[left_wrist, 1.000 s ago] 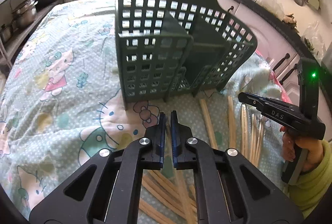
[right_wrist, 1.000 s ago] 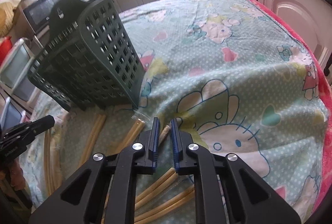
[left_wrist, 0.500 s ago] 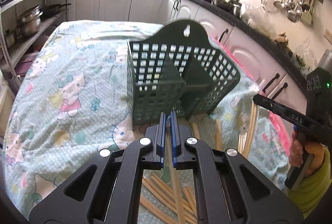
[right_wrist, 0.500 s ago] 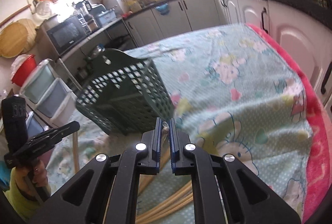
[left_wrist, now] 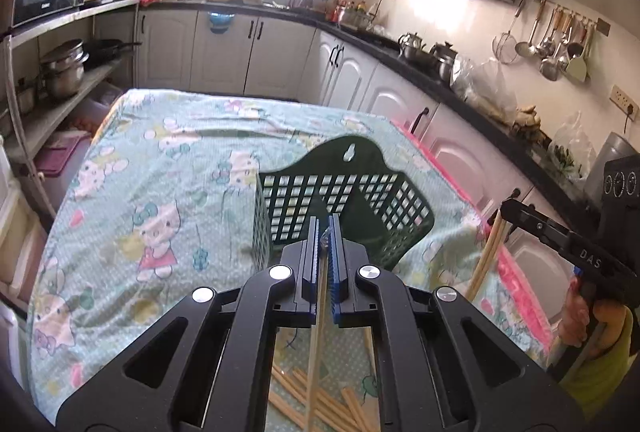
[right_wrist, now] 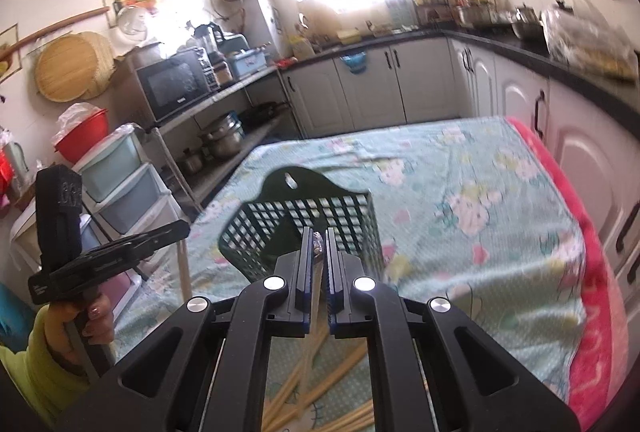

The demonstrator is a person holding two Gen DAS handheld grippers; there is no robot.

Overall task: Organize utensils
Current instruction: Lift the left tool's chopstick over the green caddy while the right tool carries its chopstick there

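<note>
Bamboo is what you hold in both grippers: your left gripper (left_wrist: 324, 232) is clenched on a chopstick (left_wrist: 314, 348) that hangs down between its fingers toward the loose chopsticks (left_wrist: 320, 406) lying on the Hello Kitty tablecloth (left_wrist: 132, 199). Your right gripper (right_wrist: 319, 238) is likewise clamped on a second chopstick (left_wrist: 486, 258), whose shaft slants down from its tip in the left wrist view. The dark green lattice utensil basket (left_wrist: 344, 207) stands upright on the cloth just beyond both grippers, its open compartments showing, with the loose pile on the near side.
</note>
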